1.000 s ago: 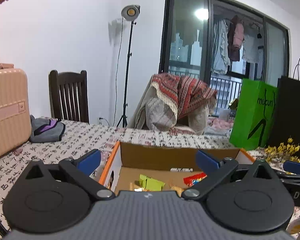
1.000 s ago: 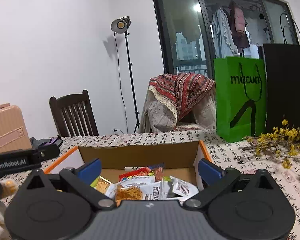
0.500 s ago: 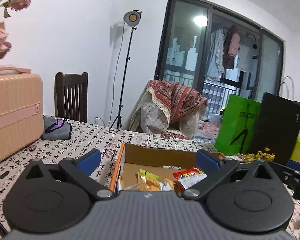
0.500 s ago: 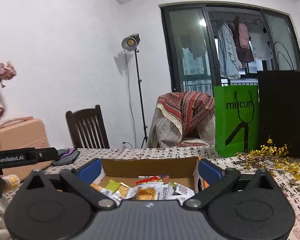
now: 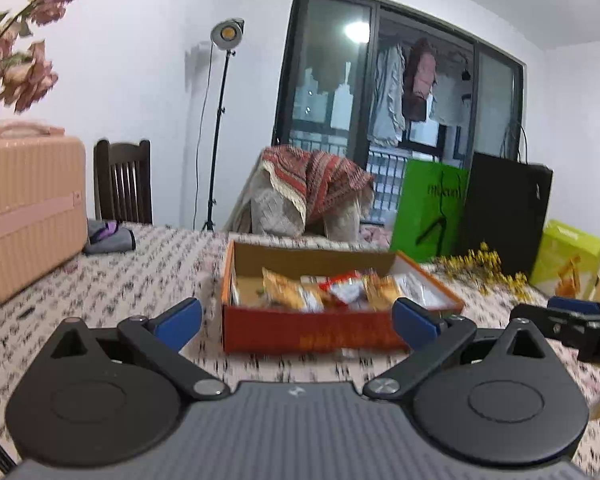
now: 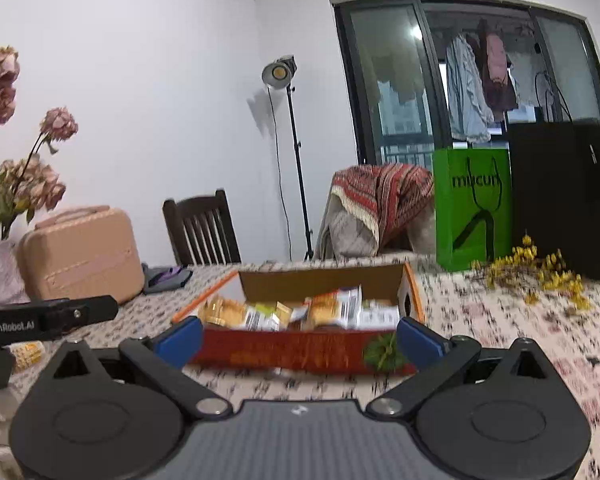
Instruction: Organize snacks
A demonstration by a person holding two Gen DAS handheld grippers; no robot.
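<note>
Printed cloth, pale with dark character marks, covers the table (image 5: 148, 276), which fills the lower half of both views. A cardboard box (image 5: 300, 330) sits on it directly ahead at 12 o'clock: rectangular, open-topped, plain brown inside, with a red-orange printed outer wall. Its long axis runs left to right across both views, a long side facing the cameras. Crinkled foil and plastic snack packets (image 5: 290, 294) lie heaped inside, orange, white and red; motion blur hides their print. The left gripper (image 5: 296, 322) is released, its blue-padded fingers spread wide and empty, short of the box's near wall. The right gripper (image 6: 298, 338) is likewise released and empty, fingers framing that wall. One small yellow packet (image 6: 27, 352) lies on the cloth at 9 o'clock in the right view.
</note>
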